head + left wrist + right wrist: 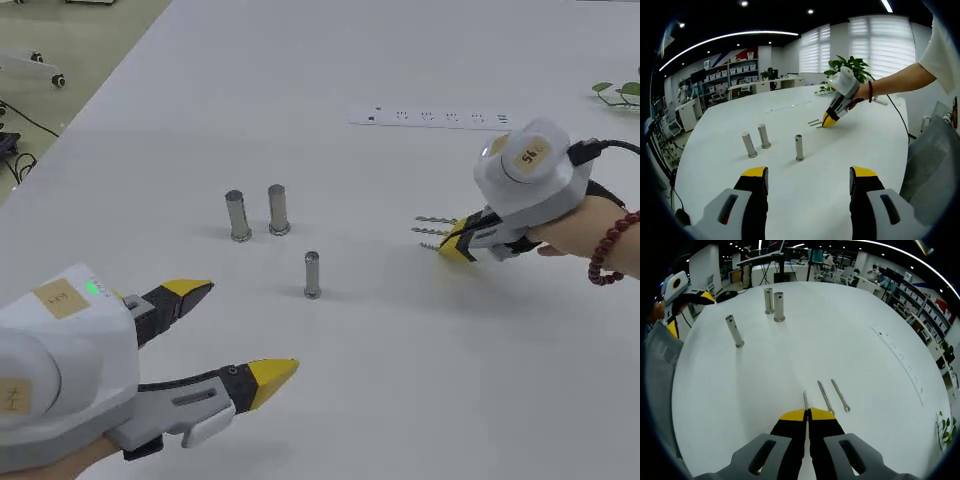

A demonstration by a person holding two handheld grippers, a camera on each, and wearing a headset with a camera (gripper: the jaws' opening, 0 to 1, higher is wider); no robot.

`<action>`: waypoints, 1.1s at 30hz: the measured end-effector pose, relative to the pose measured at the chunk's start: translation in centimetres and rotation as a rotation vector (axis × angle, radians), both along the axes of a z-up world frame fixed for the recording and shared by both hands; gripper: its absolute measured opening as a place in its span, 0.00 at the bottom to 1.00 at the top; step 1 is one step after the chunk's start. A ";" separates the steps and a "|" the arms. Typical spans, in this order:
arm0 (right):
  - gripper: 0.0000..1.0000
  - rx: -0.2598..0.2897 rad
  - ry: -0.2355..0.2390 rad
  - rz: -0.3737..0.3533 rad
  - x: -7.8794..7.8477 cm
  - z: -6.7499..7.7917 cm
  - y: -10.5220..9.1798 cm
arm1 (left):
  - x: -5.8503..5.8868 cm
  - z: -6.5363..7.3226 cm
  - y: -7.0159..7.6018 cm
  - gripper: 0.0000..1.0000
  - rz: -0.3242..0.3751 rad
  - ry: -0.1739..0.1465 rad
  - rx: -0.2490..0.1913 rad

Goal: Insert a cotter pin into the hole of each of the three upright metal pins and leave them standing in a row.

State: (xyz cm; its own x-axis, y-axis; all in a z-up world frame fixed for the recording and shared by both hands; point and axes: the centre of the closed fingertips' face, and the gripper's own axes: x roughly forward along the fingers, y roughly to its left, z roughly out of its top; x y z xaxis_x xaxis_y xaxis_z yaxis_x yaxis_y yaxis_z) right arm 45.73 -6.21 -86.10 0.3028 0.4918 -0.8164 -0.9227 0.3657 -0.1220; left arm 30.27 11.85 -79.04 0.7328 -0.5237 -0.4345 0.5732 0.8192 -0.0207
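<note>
The step in hand looks like the pick-up of the first cotter pin [805, 401]. The right gripper [806, 414] is seen at the lower middle of its own view with the fingers closed. The near end of that pin seems to be pinched right at the tips, though that can't be called for certain. The other two cotter pins [825, 396] are left loose on the worktop [865, 315], just right of it.

The left gripper [235, 335] is held at the lower left of the head view with its fingers wide open and nothing in them.

To get it done well:
- The pin should probably be lifted straight off so its neighbours aren't dragged along.
- A good length should be left sticking out past the tips.
- The open gripper could be used to steady the nearest metal pin [312, 274], since a sideways push would likely tip it.

As for direction, all three cotter pins are laid flat and roughly parallel. In the head view their long axes run left-right, with the free ends pointed left toward the metal pins. The metal pins are all stood upright, long axis vertical. The other two metal pins [237, 215] are side by side at the upper left of the nearest one. A small cross hole seems to be visible near the nearest one's top, so the cotter pin would have to be brought in level.
</note>
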 end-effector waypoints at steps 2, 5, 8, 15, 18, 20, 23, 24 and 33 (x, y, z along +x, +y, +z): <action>0.01 -0.001 -0.007 0.003 -0.2 0.1 0.0 | 0.0 0.0 0.0 0.65 -0.004 0.000 0.003; 0.01 0.005 -0.033 0.016 -0.4 0.8 0.1 | 0.1 0.0 -0.1 0.65 -0.007 0.001 0.011; 0.01 0.011 -0.063 0.030 -0.6 1.6 0.3 | 0.2 0.1 -0.2 0.65 -0.011 0.005 0.012; 0.01 0.020 -0.123 0.070 -1.8 3.5 0.9 | 0.7 0.5 -0.9 0.61 -0.031 0.009 -0.002; 0.01 0.026 -0.146 0.096 -2.6 4.3 1.3 | 1.0 0.7 -1.4 0.59 -0.038 0.014 -0.013; 0.01 0.027 -0.163 0.114 -3.1 4.8 1.5 | 1.1 0.8 -1.9 0.57 -0.047 0.018 -0.021; 0.01 0.023 -0.187 0.141 -3.8 5.4 1.8 | 1.2 0.9 -2.4 0.55 -0.059 0.031 -0.033; 0.01 0.021 -0.194 0.154 -4.1 5.6 2.0 | 1.2 0.9 -2.5 0.54 -0.061 0.032 -0.034; 0.02 0.018 -0.260 0.247 -6.5 7.3 3.3 | 1.6 1.5 -4.3 0.46 -0.095 0.052 -0.074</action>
State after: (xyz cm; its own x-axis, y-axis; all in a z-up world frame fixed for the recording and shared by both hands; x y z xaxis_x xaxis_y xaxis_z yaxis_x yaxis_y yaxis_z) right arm 39.26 -2.95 -78.84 0.3694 0.5895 -0.7183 -0.9225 0.1399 -0.3597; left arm 31.89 7.55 -77.55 0.6561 -0.6217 -0.4278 0.6446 0.7564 -0.1107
